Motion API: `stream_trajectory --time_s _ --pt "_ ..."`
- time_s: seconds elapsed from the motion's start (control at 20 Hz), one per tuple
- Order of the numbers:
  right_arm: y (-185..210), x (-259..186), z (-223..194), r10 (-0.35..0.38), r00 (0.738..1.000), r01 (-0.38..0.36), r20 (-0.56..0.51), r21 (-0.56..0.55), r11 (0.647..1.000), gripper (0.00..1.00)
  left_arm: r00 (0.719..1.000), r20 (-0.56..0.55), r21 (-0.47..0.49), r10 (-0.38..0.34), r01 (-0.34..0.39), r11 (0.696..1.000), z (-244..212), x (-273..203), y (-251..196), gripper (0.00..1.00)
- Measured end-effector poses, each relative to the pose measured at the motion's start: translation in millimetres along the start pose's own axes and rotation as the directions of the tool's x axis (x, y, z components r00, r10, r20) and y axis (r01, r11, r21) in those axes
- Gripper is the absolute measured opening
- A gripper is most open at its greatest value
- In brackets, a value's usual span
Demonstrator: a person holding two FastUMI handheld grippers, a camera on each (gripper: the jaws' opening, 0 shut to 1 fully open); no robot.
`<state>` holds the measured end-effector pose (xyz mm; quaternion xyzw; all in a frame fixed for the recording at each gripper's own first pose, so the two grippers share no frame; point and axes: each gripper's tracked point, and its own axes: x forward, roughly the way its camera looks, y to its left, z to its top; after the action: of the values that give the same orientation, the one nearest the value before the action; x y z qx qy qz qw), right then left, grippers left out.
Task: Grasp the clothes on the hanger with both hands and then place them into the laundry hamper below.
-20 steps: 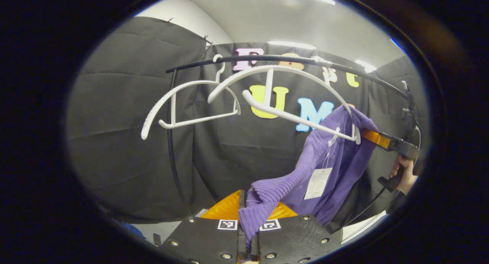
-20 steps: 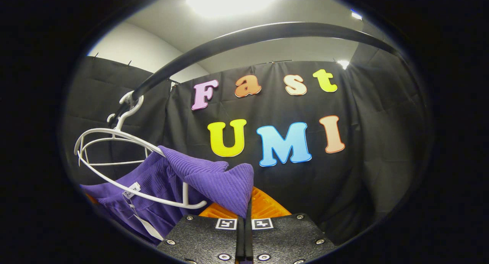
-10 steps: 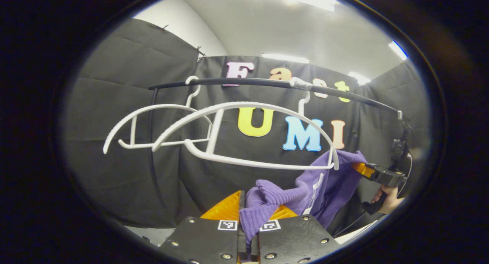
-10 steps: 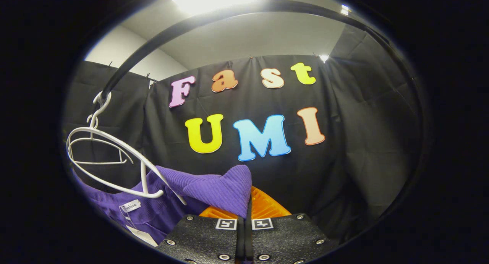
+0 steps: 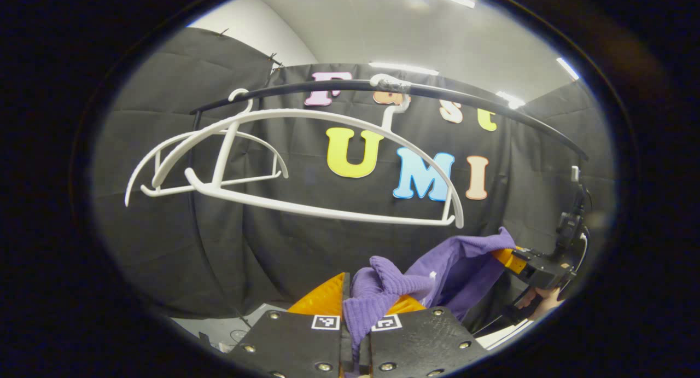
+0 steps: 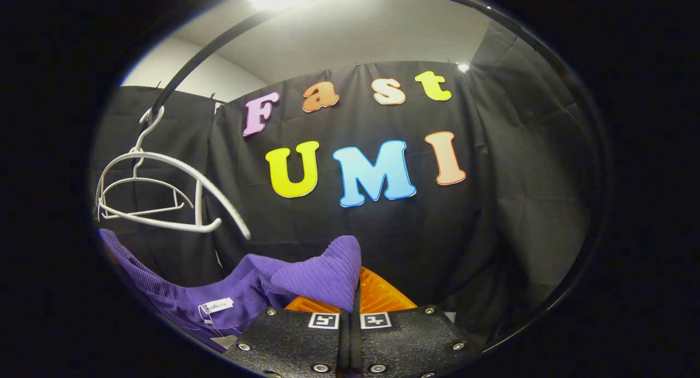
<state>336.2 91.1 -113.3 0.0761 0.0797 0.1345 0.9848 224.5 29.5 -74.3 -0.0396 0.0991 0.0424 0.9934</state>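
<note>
A purple ribbed garment point(image 5: 437, 268) hangs slack between my two grippers, free of the white hanger point(image 5: 306, 208) above it. My left gripper point(image 5: 353, 307) is shut on one bunched shoulder of the cloth. My right gripper point(image 6: 353, 304) is shut on the other shoulder point(image 6: 322, 271); the collar with its white label point(image 6: 216, 305) sags to its left. In the left gripper view the right gripper point(image 5: 533, 264) and the hand holding it are at the far right. The bare hanger point(image 6: 164, 192) hangs from the black rail point(image 5: 437, 93).
A second empty white hanger point(image 5: 164, 175) hangs behind the first on the same curved rail point(image 6: 208, 50). The rail's black upright point(image 6: 579, 246) curves down at the right. A pale floor patch point(image 5: 229, 329) lies low at the left.
The garment has slipped off the hanger's right end and come down with both grippers. The freed hanger has swung up and left on the rail.
</note>
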Motion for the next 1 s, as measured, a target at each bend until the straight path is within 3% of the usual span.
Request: stream_trajectory --time_s 0.3,0.35,0.4,0.45,0.65,0.85,1.0 --pt "8.4 -55.0 -33.0 0.070 0.993 -0.070 -0.100 0.007 0.998 0.00 0.997 -0.063 -0.010 0.045 -0.046 0.999 -30.4 -34.8 13.9 0.00" --pt "7.1 -65.9 -36.5 0.073 0.991 -0.073 -0.114 0.005 0.997 0.00 0.996 -0.076 -0.006 0.053 -0.054 0.999 -37.7 -41.6 18.0 0.06" --pt "4.4 -75.2 -41.4 0.069 0.989 -0.069 -0.129 0.004 0.998 0.00 0.994 -0.089 0.007 0.059 -0.059 0.998 -46.3 -49.0 21.1 0.00" --pt "3.0 -85.2 -50.5 0.064 0.987 -0.063 -0.151 0.011 0.998 0.00 0.993 -0.105 0.018 0.057 -0.055 0.998 -53.5 -56.2 23.9 0.00" --pt "3.2 -127.3 -90.0 0.035 0.957 -0.040 -0.289 -0.011 0.999 0.00 0.989 -0.148 0.012 0.009 -0.008 1.000 -77.6 -76.8 28.4 0.00" --pt "21.0 -173.3 -102.6 0.017 0.936 -0.042 -0.353 -0.062 0.997 0.00 0.985 -0.167 0.065 -0.047 0.059 0.996 -96.0 -97.9 27.7 0.00" --pt "50.9 -195.1 -106.3 0.048 0.919 -0.064 -0.392 -0.029 0.998 0.00 0.983 -0.162 0.071 -0.085 0.098 0.993 -98.5 -116.9 30.9 0.00"
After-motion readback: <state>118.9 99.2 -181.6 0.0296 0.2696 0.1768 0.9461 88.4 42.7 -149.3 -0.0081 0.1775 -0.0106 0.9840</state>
